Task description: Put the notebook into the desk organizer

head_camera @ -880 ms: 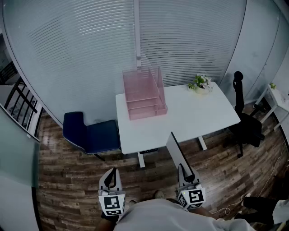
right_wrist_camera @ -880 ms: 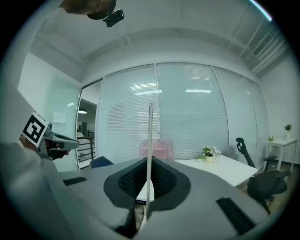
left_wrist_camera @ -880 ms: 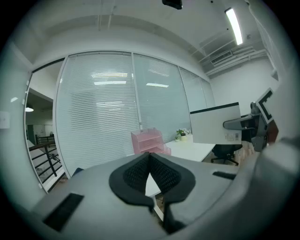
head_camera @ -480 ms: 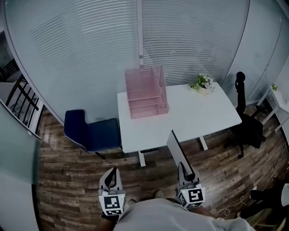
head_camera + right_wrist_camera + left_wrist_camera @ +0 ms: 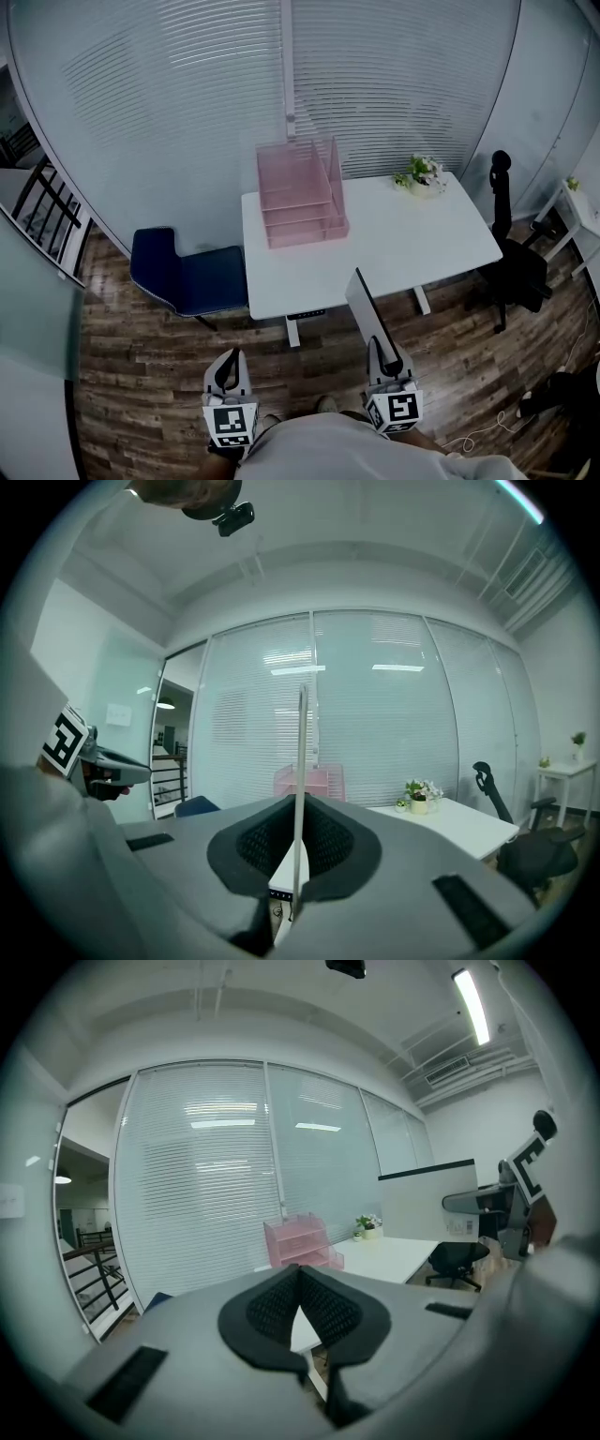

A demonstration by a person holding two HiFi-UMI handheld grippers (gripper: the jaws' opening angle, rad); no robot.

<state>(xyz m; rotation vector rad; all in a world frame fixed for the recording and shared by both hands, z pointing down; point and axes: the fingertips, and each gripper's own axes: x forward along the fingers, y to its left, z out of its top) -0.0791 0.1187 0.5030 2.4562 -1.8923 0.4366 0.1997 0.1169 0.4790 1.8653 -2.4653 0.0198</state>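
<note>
right gripper (image 5: 381,349) clamped on upright notebook (image 5: 364,305) | organizer (image 5: 300,197) dead ahead on counter (image 5: 412,239), well apart | left gripper (image 5: 228,364) together, empty

The organizer (image 5: 302,195) on the counter (image 5: 403,246) is pink, see-through, glossy plastic. The counter top is white, smooth and matt. The floor (image 5: 131,375) below the counter is dark wood planks with visible grain. The chair (image 5: 187,278) left of the counter has blue cloth-like padding. The notebook (image 5: 364,307) has a matt grey cover. The right tool (image 5: 300,804) has black, rough-dotted pads (image 5: 330,841).
</note>
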